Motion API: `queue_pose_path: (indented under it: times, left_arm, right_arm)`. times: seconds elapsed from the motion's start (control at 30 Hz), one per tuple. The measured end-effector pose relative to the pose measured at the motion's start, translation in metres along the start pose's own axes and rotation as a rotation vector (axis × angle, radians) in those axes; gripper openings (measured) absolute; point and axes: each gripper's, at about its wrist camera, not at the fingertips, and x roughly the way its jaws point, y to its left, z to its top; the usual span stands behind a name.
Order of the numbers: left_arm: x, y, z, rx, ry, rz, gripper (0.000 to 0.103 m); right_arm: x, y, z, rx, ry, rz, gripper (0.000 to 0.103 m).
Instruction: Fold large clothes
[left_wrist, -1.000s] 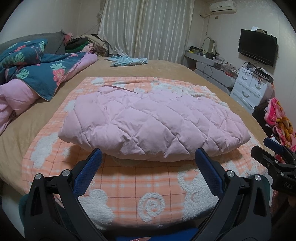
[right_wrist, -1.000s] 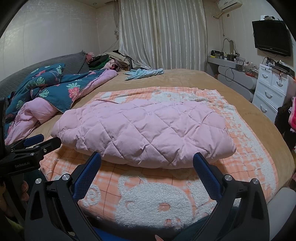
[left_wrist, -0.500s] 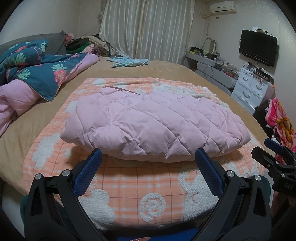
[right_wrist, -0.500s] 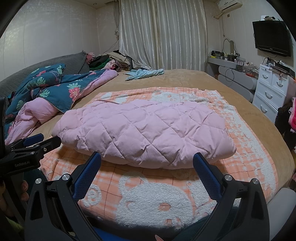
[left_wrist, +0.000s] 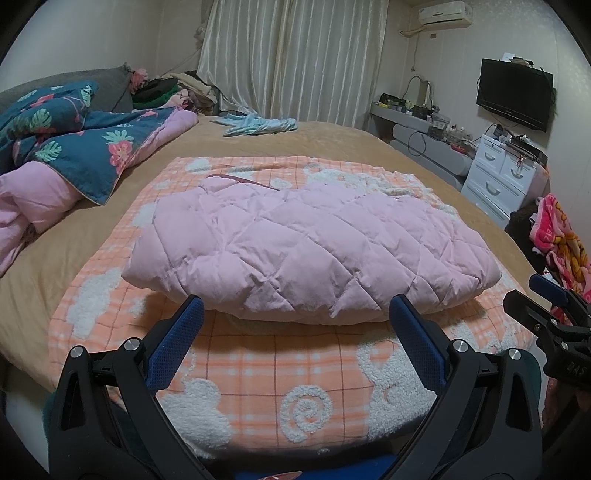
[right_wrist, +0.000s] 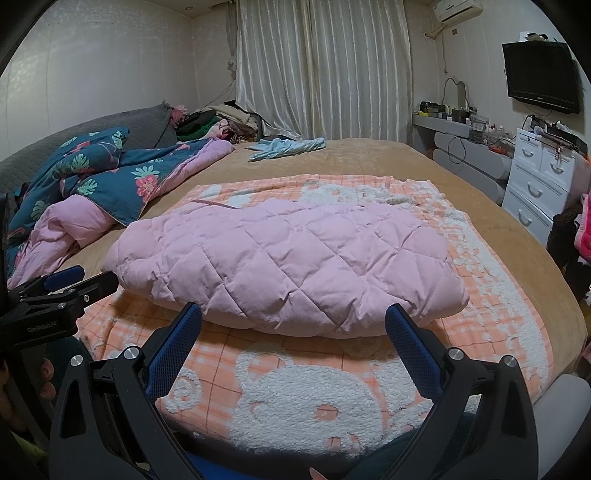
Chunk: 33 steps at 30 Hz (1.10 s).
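A pink quilted padded garment (left_wrist: 306, 254) lies folded into a thick bundle on an orange checked blanket (left_wrist: 280, 373) spread on the bed; it also shows in the right wrist view (right_wrist: 284, 266). My left gripper (left_wrist: 295, 314) is open and empty, held just short of the bundle's near edge. My right gripper (right_wrist: 295, 323) is open and empty, also just short of the near edge. The right gripper shows at the right edge of the left wrist view (left_wrist: 546, 310). The left gripper shows at the left edge of the right wrist view (right_wrist: 74, 284).
A blue floral duvet with pink lining (left_wrist: 74, 158) is heaped at the left of the bed. A light blue cloth (left_wrist: 258, 123) lies at the far side. White drawers (left_wrist: 506, 177), a wall TV (left_wrist: 515, 94) and a pink patterned cloth (left_wrist: 557, 236) are at the right.
Both grippers have edged slightly closer to the pink bundle. The garment has not moved and both grippers stay open.
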Motion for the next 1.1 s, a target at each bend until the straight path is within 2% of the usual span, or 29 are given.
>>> queue_pose_path:
  times: [0.6, 0.8, 0.9, 1.03, 1.1]
  left_arm:
    - [-0.002, 0.005, 0.005, 0.007, -0.001, 0.005, 0.094]
    - [0.001, 0.008, 0.005, 0.01, 0.011, 0.019, 0.094]
    - [0.006, 0.015, 0.004, -0.005, 0.022, 0.028, 0.094]
    - [0.015, 0.045, 0.008, -0.079, 0.027, 0.069, 0.094]
    - [0.022, 0.088, 0.02, -0.153, 0.013, 0.126, 0.094]
  right_arm:
    - [-0.001, -0.001, 0.002, 0.001, -0.001, 0.0, 0.099]
    - [-0.005, -0.008, 0.003, 0.018, -0.014, -0.039, 0.099]
    - [-0.009, -0.023, 0.0, 0.054, -0.016, -0.077, 0.099]
    - [-0.014, -0.072, -0.006, 0.158, -0.019, -0.174, 0.099]
    - [-0.018, -0.104, -0.011, 0.214, -0.027, -0.241, 0.099]
